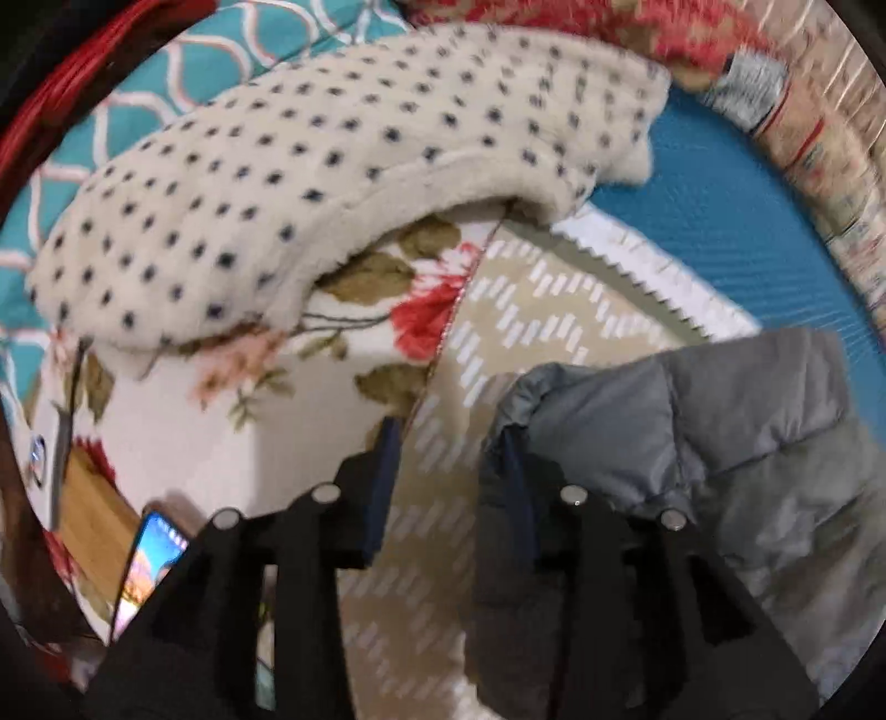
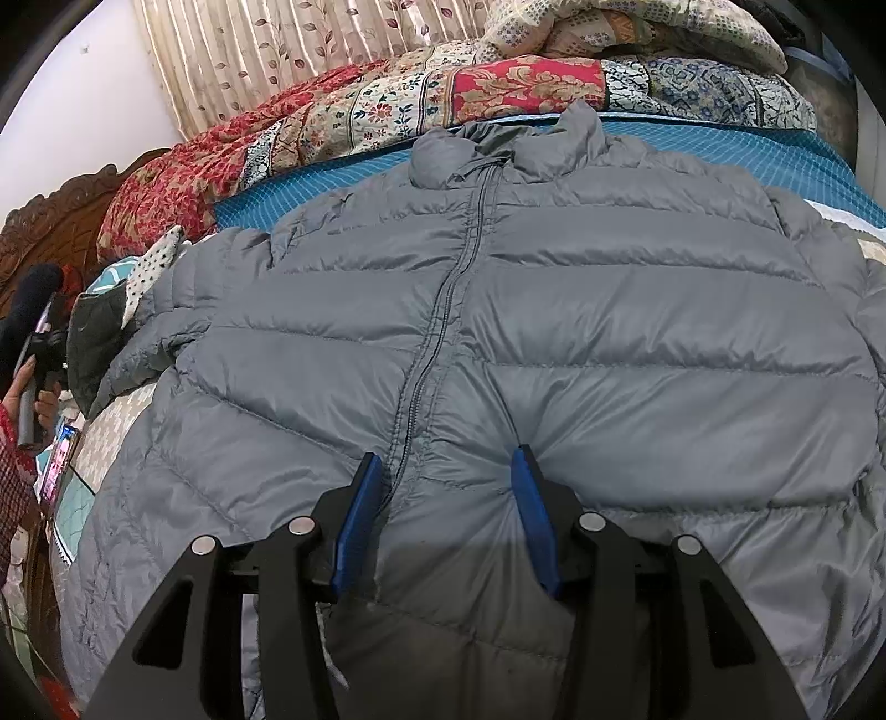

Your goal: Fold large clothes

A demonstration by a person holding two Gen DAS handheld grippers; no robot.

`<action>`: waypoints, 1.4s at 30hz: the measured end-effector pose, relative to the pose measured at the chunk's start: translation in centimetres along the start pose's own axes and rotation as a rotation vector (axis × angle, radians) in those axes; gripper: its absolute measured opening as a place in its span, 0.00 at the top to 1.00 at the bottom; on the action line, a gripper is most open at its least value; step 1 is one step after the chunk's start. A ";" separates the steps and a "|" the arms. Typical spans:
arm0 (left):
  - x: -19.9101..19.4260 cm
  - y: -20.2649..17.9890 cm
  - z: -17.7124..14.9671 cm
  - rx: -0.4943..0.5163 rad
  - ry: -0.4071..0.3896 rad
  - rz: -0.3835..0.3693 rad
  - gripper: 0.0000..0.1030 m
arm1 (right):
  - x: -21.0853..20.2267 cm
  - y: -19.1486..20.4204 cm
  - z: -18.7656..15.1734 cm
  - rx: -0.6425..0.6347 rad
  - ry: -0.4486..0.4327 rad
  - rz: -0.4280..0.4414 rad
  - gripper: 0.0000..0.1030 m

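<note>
A grey quilted puffer jacket [image 2: 554, 310] lies front up and zipped on the bed, collar at the far side. My right gripper [image 2: 446, 471] is open, its blue fingers pressed down on the jacket's lower front either side of the zipper [image 2: 443, 310]. In the left wrist view my left gripper [image 1: 451, 443] is open above the beige patterned sheet [image 1: 531, 310]; its right finger touches the cuff of the jacket's grey sleeve [image 1: 692, 437], which lies to the right. The left gripper shows small at the far left of the right wrist view [image 2: 41, 343].
A cream polka-dot fleece [image 1: 310, 183] lies over a floral blanket [image 1: 266, 387] beyond the left gripper. A lit phone [image 1: 147, 570] stands at lower left. Blue mat [image 1: 736, 232], folded quilts [image 2: 443, 105] and a curtain [image 2: 266, 50] line the far side of the bed.
</note>
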State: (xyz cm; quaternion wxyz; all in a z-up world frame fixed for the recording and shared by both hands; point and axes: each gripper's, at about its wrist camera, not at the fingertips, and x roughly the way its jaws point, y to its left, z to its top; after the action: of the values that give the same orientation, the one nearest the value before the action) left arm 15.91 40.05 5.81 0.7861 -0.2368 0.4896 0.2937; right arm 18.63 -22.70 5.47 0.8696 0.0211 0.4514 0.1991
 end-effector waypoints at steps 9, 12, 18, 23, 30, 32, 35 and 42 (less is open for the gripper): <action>-11.6 4.9 -2.4 -0.118 -0.295 -0.074 0.58 | 1.4 8.2 10.5 -0.180 -0.073 0.155 1.00; -13.9 -0.1 -5.3 0.047 -0.338 -0.161 0.58 | 6.5 10.7 15.2 -0.163 -0.030 0.218 1.00; -8.6 -11.9 -10.5 0.375 -0.256 -0.267 0.58 | 16.6 14.4 19.9 -0.100 0.128 0.230 1.00; -0.1 -12.7 -8.9 0.272 -0.172 -0.107 0.67 | 21.6 15.3 21.4 -0.059 0.211 0.175 1.00; 0.4 -12.2 -8.7 0.249 -0.214 0.001 0.67 | 23.1 18.8 23.0 -0.214 0.218 0.042 1.00; -0.1 -12.0 -8.7 0.258 -0.215 0.019 0.67 | 20.7 18.6 22.5 -0.249 0.160 0.046 1.00; -3.1 -10.7 -9.0 0.204 -0.244 -0.010 0.67 | 13.4 16.0 20.0 -0.225 0.028 0.159 1.00; -11.0 -14.6 -15.6 0.320 -0.316 -0.142 0.66 | -3.5 0.8 5.9 0.005 -0.037 0.154 1.00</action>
State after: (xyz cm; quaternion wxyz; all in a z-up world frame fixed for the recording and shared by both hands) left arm 12.31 16.77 10.70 0.8992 -0.0940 0.3828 0.1898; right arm 21.21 -22.40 11.82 0.8599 0.0616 0.4327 0.2638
